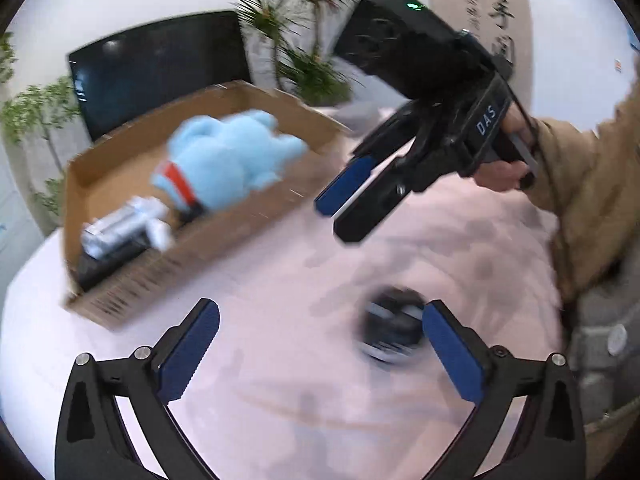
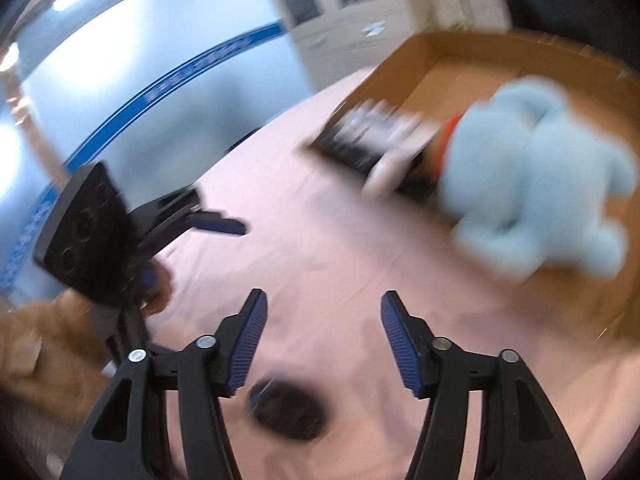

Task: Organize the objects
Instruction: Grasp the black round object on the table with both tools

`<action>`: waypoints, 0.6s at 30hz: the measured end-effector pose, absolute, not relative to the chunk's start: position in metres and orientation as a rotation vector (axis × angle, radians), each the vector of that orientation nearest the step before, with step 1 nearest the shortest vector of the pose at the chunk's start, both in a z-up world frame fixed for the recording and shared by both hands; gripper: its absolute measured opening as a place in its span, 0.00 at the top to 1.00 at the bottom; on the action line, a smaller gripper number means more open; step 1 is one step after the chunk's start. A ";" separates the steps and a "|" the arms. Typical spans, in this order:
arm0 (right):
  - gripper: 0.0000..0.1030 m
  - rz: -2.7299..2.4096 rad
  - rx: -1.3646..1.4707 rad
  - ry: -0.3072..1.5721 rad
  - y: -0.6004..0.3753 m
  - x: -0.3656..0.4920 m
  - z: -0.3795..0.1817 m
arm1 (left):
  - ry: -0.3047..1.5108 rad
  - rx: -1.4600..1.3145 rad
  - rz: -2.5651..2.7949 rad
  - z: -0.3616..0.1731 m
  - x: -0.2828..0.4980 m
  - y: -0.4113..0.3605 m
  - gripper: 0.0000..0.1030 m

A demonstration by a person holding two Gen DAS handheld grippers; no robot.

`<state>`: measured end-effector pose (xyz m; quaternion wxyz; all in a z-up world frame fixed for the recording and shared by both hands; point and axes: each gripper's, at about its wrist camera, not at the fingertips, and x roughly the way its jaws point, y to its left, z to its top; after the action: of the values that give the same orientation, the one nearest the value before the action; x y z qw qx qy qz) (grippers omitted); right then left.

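A light blue plush toy (image 1: 230, 156) with a red collar lies in an open cardboard box (image 1: 120, 168) on the pink tablecloth; it also shows in the right wrist view (image 2: 536, 184), in the box (image 2: 600, 80). A small round black object (image 1: 394, 330) lies on the cloth just left of my left gripper's right finger; in the right wrist view it (image 2: 290, 410) lies below and between the fingers. My left gripper (image 1: 320, 344) is open and empty. My right gripper (image 2: 324, 340) is open and empty; it also shows in the left wrist view (image 1: 344, 204), above the cloth.
The box also holds a white and silver packet (image 1: 124, 226) and a flat black item (image 1: 108, 264). A dark monitor (image 1: 160, 68) and potted plants (image 1: 316, 40) stand behind the table. The person's tan sleeve (image 1: 592, 200) is at the right.
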<state>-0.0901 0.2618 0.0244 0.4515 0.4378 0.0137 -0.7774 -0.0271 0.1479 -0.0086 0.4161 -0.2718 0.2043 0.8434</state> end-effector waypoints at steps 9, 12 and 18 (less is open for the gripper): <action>0.37 -1.834 1.214 0.054 0.251 -0.064 -0.026 | 0.490 -0.765 2.016 -0.041 -0.016 0.187 0.11; 0.37 -1.839 1.241 0.045 0.250 -0.066 -0.038 | 0.458 -0.844 2.008 -0.052 -0.032 0.192 0.32; 0.38 -1.838 1.221 0.055 0.253 -0.062 -0.040 | 0.454 -0.880 1.990 -0.059 -0.034 0.194 0.45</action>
<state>-0.0622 0.2527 -0.0402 0.4503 0.4940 0.0224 -0.7434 -0.0339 0.1941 -0.0587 0.4433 -0.3550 0.1830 0.8025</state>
